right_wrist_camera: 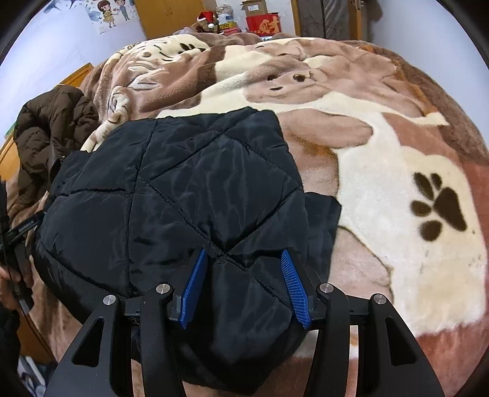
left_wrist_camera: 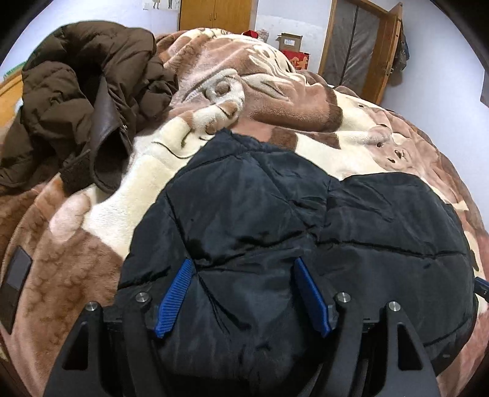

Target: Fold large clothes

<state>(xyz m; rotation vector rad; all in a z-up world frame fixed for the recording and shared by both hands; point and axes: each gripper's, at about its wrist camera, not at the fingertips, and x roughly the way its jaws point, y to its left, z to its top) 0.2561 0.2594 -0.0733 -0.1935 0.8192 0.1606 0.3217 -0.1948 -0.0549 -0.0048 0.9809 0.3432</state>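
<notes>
A black quilted jacket (left_wrist_camera: 275,220) lies folded into a compact bundle on a plush brown and cream blanket (left_wrist_camera: 305,107). My left gripper (left_wrist_camera: 243,262) hovers over the bundle's near left part. Its blue pads (left_wrist_camera: 175,296) stand apart, with the fabric below them and not pinched. In the right wrist view the same jacket (right_wrist_camera: 183,189) fills the left centre. My right gripper (right_wrist_camera: 243,253) is open above its near right corner, over a crossing of quilt seams. Its ribbed pads (right_wrist_camera: 295,290) press on nothing.
A crumpled brown padded coat (left_wrist_camera: 76,100) is heaped on the blanket to the far left, also in the right wrist view (right_wrist_camera: 52,137). A paw print (right_wrist_camera: 440,210) marks the blanket's right side. A wooden wardrobe (left_wrist_camera: 214,13), boxes (right_wrist_camera: 262,21) and a doorway (left_wrist_camera: 357,45) stand beyond the bed. A hand (right_wrist_camera: 12,281) shows at the left edge.
</notes>
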